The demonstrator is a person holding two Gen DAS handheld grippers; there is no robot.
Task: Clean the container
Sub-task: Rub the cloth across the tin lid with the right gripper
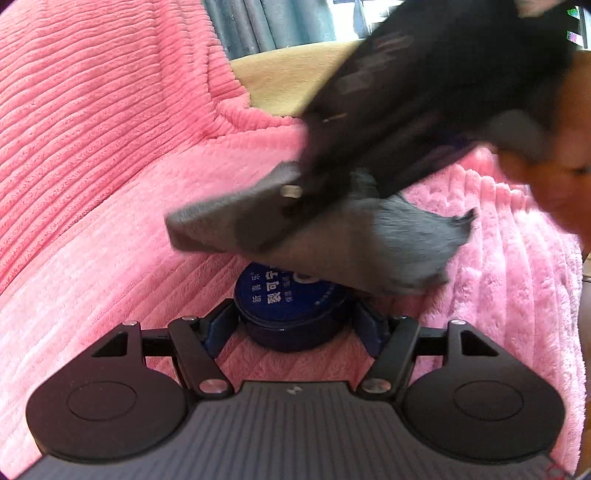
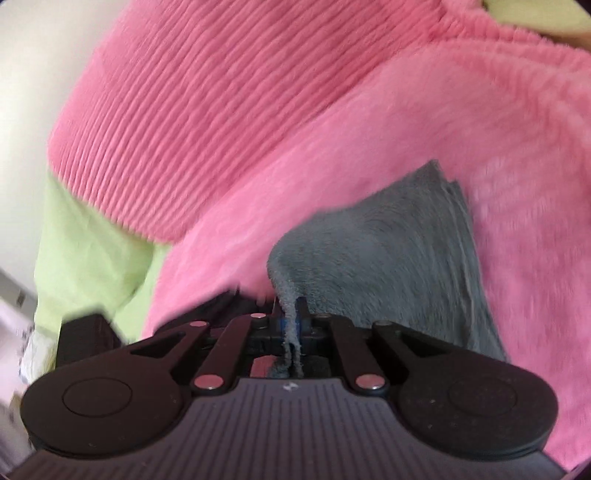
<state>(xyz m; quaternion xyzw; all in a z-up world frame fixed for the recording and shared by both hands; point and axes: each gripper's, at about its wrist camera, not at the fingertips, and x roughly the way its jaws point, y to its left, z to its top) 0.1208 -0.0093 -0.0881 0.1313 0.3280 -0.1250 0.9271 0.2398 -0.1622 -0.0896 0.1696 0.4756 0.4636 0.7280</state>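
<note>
1. The left tongs stand partly apart, one blue-padded finger on each side of a small round dark blue jar; the pads sit right at its sides and appear to clamp it, though the contact is partly hidden.
2. The right tongs are all but together, pinching a fold of grey cloth; a strand of it runs back between the fingers.
3. In the left view the right tongs come in from the upper right, blurred, with the grey cloth hanging under them and lying over the far edge of the jar's lid.
4. The jar sits on a pink ribbed plush blanket, which fills the area around both tongs; I cannot tell what it covers.
5. The lid is on and carries white printed characters; the cloth hides its far part.
6. Beyond the blanket's far edge lies a tan surface, with grey curtains behind it.
7. In the right view a light green fabric shows past the blanket's left edge.
8. Part of a person shows at the right edge of the left view.
</note>
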